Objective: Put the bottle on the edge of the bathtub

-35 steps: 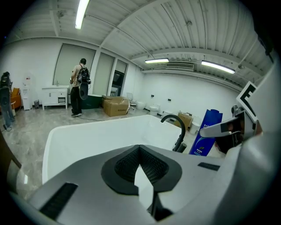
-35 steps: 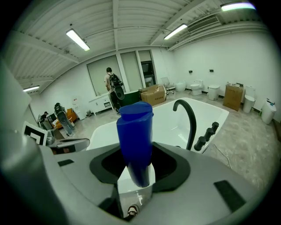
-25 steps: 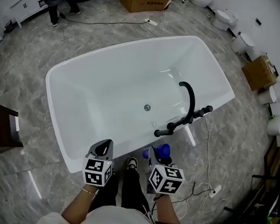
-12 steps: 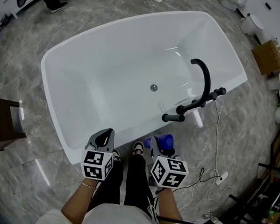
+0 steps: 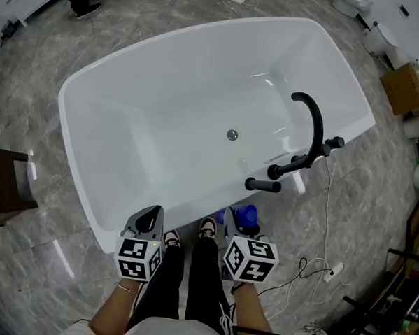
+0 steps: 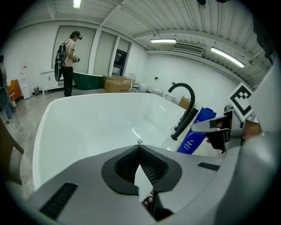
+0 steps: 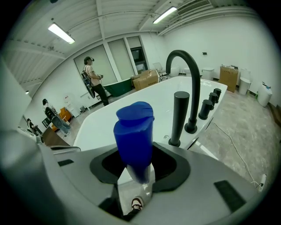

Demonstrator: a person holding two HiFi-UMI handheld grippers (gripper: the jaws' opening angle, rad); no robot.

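Both grippers now sit lower than a second ago by the bathtub's [image 5: 186, 212] near rim, the right gripper [image 7: 135, 169] pinching the blue bottle [image 7: 134, 132] and the left gripper [image 6: 139, 167] pressed together empty, so set-down looks close.

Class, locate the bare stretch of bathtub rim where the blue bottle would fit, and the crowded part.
Free: the near rim between the left tool and the black tap. Crowded: the rim at the tap, with its handles.
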